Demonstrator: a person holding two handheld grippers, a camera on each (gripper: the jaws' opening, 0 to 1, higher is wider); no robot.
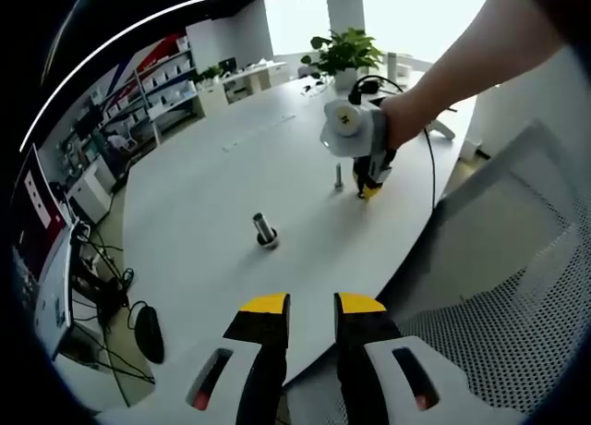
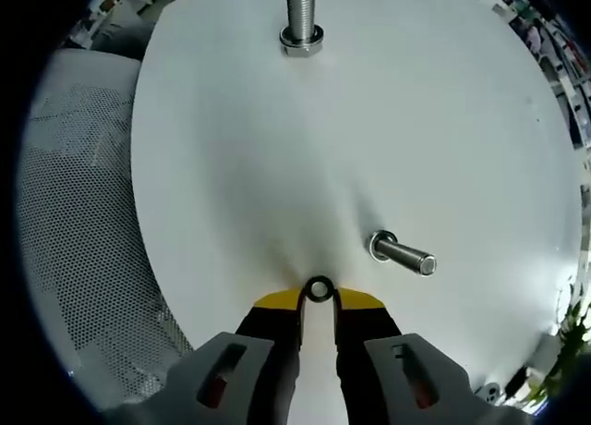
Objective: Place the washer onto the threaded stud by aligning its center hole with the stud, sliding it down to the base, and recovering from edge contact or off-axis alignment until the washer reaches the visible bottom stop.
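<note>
Right gripper view: the washer (image 2: 319, 289) is pinched between the nearly closed tips of the right gripper (image 2: 319, 300), just beside the threaded stud (image 2: 402, 253) on the white table (image 2: 231, 166). Left gripper (image 1: 311, 304) is held narrowly parted, holding nothing.

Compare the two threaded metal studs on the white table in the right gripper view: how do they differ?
The stud at the top looks thick and carries a collar at its base, far from the right gripper. The stud at the right looks slimmer with a smaller flange, close to the small metal washer between the gripper's tips. Both are silvery, bare of washers, on the white table.
</note>
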